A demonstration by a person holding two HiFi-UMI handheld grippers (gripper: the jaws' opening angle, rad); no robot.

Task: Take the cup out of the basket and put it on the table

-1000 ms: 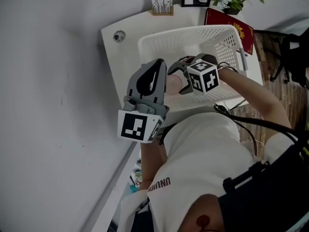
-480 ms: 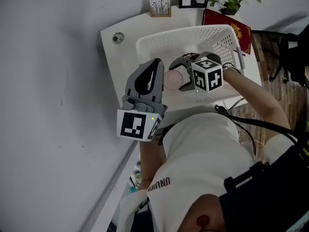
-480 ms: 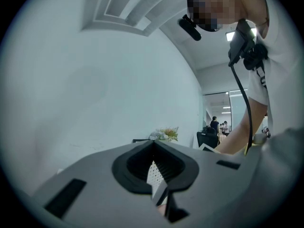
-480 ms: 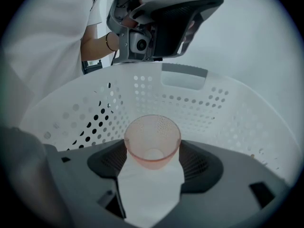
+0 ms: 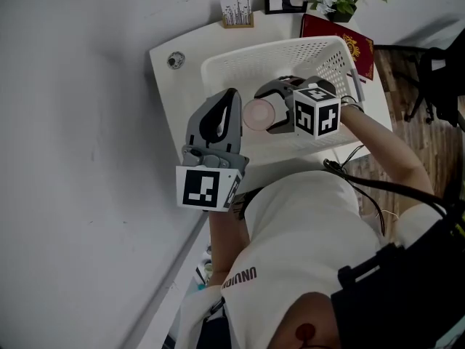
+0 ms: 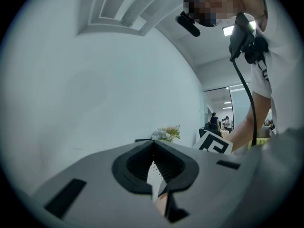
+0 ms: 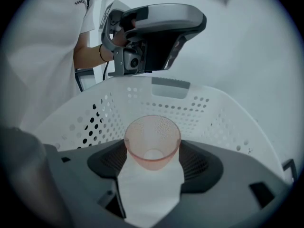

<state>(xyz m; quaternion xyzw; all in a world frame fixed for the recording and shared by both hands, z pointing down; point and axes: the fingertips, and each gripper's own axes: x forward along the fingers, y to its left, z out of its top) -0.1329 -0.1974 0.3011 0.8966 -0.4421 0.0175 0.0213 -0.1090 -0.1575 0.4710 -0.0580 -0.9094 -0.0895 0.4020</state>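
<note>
1. my right hand-held gripper (image 7: 153, 167) is clamped on the pink cup (image 7: 152, 141), held sideways over the basket (image 7: 213, 113), mouth pointing out past the jaws.
2. my left hand-held gripper (image 6: 155, 177) is nearly closed, empty.

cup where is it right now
Head view, centre: the pink cup is held in the jaws of the right gripper, over the white basket, right of the left gripper.

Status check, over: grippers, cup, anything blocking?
Right gripper shut on cup, over basket, not yet on table. Left gripper shut, empty, raised over the table beside the basket; may crowd the cup's way out.
</note>
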